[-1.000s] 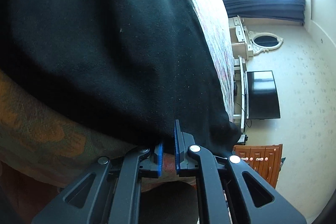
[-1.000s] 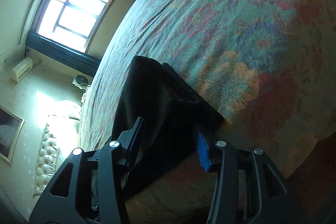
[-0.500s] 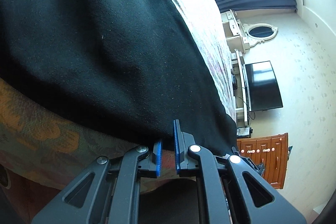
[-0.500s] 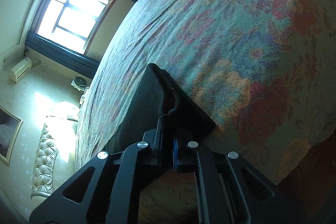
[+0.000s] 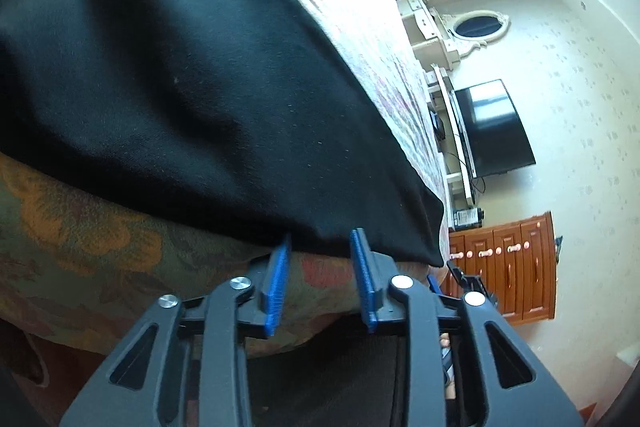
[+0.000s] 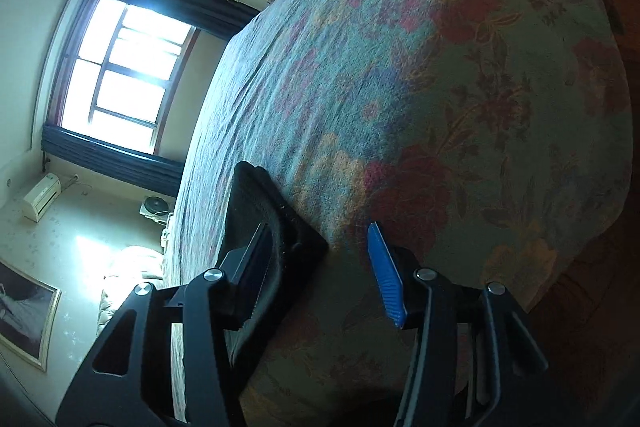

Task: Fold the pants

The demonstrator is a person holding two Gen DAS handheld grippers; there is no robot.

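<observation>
Pants [image 5: 192,67] lie soft and limp on the bed [image 6: 440,87]; both tools gape wide, left tool [image 5: 320,259] and right tool [image 6: 320,259] at the near hem, the best place to pinch.

one black pants [image 5: 192,75], one floral bedspread [image 6: 440,99], two tongs: left [image 5: 320,247], right [image 6: 320,239].

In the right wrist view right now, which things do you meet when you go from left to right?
Framed picture → window → black pants → right gripper, open → floral bedspread.
</observation>
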